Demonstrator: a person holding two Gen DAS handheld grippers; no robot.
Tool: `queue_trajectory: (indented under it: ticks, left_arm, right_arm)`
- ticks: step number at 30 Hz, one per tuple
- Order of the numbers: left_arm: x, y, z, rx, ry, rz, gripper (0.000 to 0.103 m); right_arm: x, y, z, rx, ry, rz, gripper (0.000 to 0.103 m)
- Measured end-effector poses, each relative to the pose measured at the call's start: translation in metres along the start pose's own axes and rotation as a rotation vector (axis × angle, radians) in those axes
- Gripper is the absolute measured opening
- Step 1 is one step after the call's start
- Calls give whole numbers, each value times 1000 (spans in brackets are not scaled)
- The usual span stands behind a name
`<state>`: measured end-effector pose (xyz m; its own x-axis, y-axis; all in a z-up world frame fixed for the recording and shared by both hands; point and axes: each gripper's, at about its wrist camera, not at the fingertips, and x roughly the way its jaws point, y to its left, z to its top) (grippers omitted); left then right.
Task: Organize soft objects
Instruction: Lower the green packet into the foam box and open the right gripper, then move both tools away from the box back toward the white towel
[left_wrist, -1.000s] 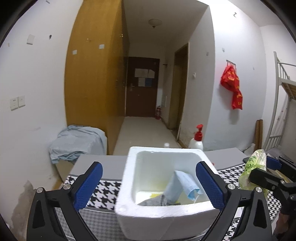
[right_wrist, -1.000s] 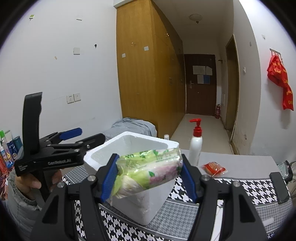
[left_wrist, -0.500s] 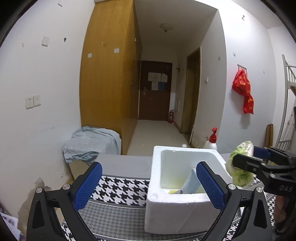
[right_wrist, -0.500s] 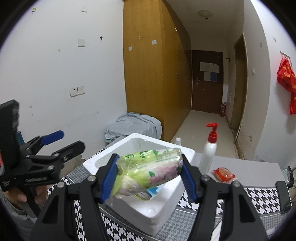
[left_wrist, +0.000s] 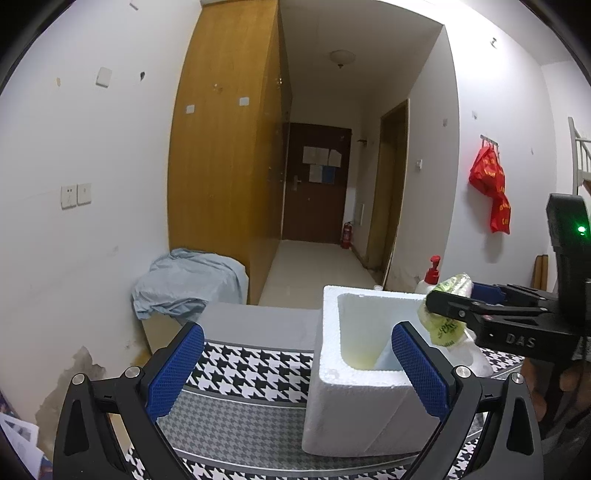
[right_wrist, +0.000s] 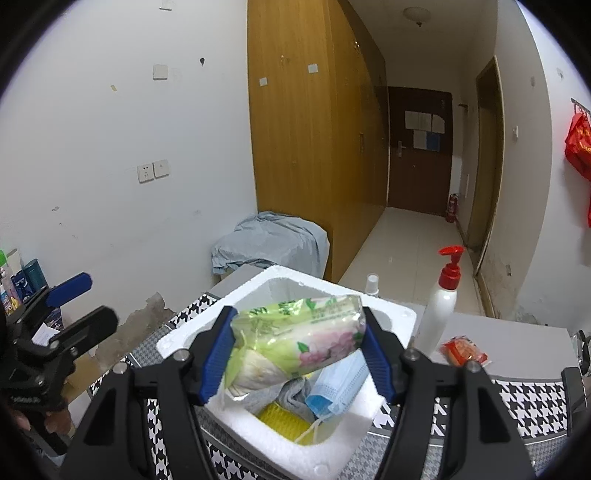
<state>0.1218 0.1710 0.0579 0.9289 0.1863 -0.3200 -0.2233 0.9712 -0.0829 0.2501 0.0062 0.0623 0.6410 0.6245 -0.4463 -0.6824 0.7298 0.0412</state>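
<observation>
my right gripper (right_wrist: 297, 354) is clenched across the ends of a tissue pack (right_wrist: 295, 341), hanging just above the open foam box (right_wrist: 391, 317). it looks light, squashy and slick-wrapped, so i'd grip mid-body. my left gripper (left_wrist: 297, 373) is released, empty, beside the box.

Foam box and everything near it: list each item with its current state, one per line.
foam box: open-topped, standing on the houndstooth mat, partly filled
tissue pack: clamped, held over the foam box
right gripper: shut on the tissue pack
left gripper: open, holding nothing
face mask: inside the foam box
pump bottle: upright, beside the foam box
red packet: lying flat on the table
</observation>
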Motion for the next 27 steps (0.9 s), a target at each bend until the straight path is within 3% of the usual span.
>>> queue_trajectory:
  ticks: [3,7,17,27]
  left_arm:
    - [-2,1,0,-3,0,4,102]
    - [-4,2,-1,-7,0,7,102]
    - [-7,-2,-1,-4,14,0,102]
    - [-21,-33,2,15,2,-53,102]
  right_arm:
    - [5,2,1,-10,6,-7,73]
    - [8,3,2,-22,13,2,91]
    - [-12,0,2,-8,-13,-2,92]
    - [-62,-7,-7,-1,-80,3,97]
